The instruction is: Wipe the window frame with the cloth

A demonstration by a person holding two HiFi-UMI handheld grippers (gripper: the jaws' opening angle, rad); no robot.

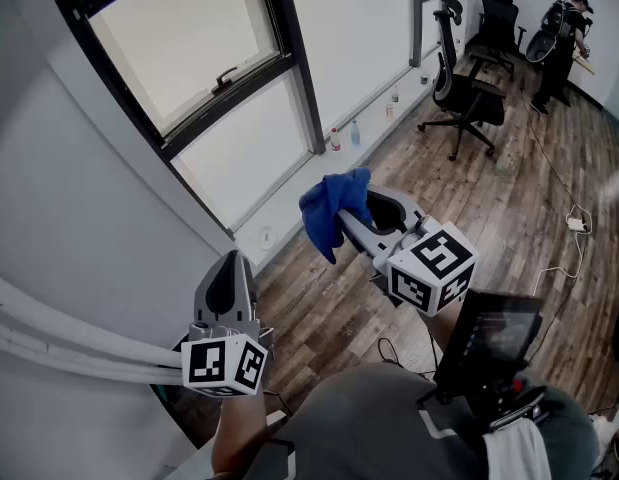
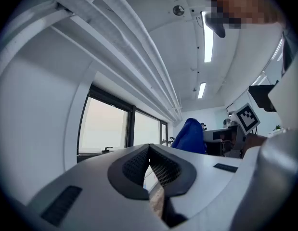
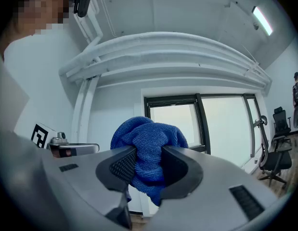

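A blue cloth (image 1: 332,206) is bunched in my right gripper (image 1: 347,218), whose jaws are shut on it. In the right gripper view the blue cloth (image 3: 148,154) bulges above and below the pads, with the dark window frame (image 3: 199,121) behind it. The black window frame (image 1: 297,78) runs across the wall at the upper left of the head view, and the cloth hangs in the air short of it. My left gripper (image 1: 229,273) sits lower left, near the white wall, shut with nothing in it. Its closed pads (image 2: 161,169) touch at the tip.
White pipes (image 1: 59,343) run along the wall at the lower left. Small bottles (image 1: 335,140) stand on the floor by the window. A black office chair (image 1: 465,96) is at the back right, with a person (image 1: 564,38) beyond it. Cables (image 1: 559,268) lie on the wooden floor.
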